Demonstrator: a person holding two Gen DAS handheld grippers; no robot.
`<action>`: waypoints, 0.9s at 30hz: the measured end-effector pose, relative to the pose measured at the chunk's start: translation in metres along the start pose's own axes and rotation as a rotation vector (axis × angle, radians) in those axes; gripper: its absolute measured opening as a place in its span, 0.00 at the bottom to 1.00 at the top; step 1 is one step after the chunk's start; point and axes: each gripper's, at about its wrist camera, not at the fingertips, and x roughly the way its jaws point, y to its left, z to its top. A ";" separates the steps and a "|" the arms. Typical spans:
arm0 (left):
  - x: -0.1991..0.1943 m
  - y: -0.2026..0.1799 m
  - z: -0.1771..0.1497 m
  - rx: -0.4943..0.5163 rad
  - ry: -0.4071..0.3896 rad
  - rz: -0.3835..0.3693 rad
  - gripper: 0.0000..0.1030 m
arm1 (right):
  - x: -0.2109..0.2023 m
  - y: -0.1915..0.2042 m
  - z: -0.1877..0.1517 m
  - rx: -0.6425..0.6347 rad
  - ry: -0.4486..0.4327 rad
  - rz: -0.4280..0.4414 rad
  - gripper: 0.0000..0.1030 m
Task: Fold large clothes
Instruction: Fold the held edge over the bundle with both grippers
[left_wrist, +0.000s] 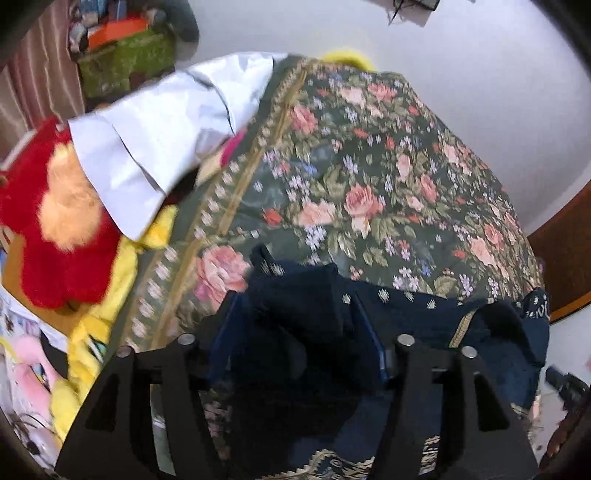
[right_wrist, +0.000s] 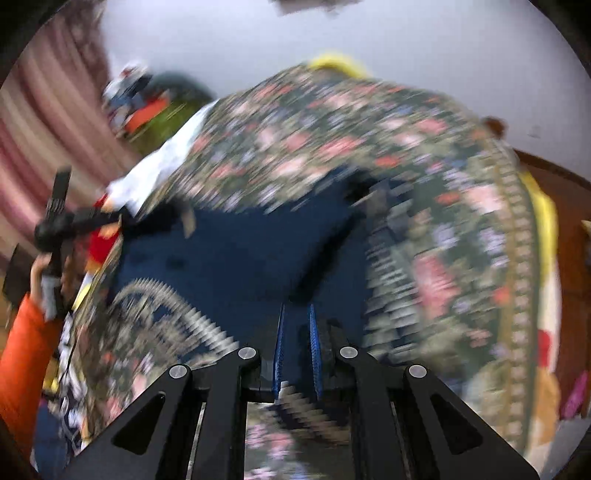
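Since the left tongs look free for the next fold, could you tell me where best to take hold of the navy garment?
I would grip the navy garment at its far edge, where it ends on the floral bedspread. That edge lies as a free hem just ahead of the open left tongs, so come from above, one finger sliding under. The right tongs look shut on the nearer cloth.
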 end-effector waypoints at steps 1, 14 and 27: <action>-0.005 0.000 0.001 0.016 -0.017 0.019 0.61 | 0.010 0.008 -0.002 -0.014 0.021 -0.001 0.08; -0.019 -0.049 -0.068 0.384 -0.024 -0.005 0.70 | 0.069 0.026 0.077 0.077 -0.126 -0.176 0.08; 0.017 -0.089 -0.057 0.288 -0.005 0.009 0.72 | 0.013 0.044 0.020 -0.202 -0.134 -0.307 0.08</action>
